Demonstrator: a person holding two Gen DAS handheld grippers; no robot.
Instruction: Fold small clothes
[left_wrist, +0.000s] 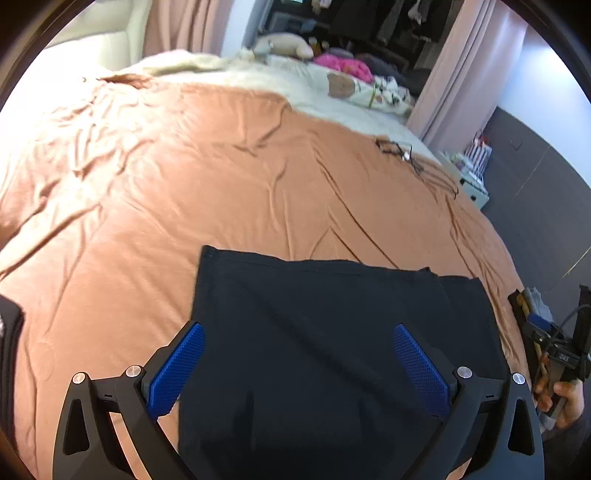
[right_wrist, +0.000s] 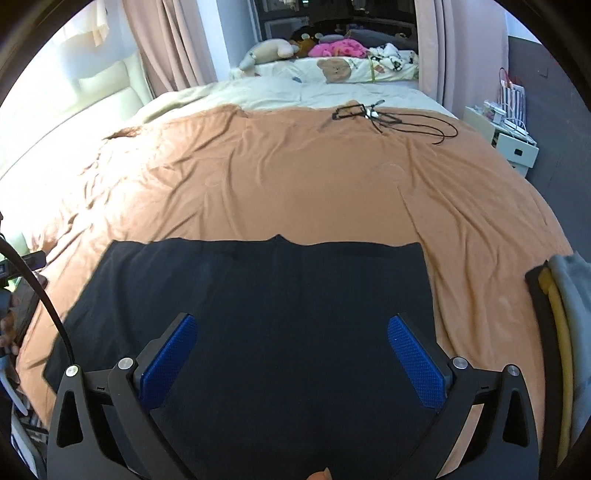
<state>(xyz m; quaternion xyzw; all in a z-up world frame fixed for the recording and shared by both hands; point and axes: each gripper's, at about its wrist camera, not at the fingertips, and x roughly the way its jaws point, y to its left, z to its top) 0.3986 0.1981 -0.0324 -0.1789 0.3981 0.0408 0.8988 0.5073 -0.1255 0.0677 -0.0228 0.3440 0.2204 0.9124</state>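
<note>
Right wrist view: black garment (right_wrist: 258, 314) lies flat on the orange bed sheet (right_wrist: 295, 184), cable (right_wrist: 388, 118) far, both grippers' jaws spread.

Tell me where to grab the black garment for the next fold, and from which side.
Take the black garment by its two near corners, one per gripper, coming in low from the near edge. It lies flat on the orange bedspread, far hem straight, so the thin edges suit a pinch. Left gripper and right gripper both have open jaws above it.
</note>
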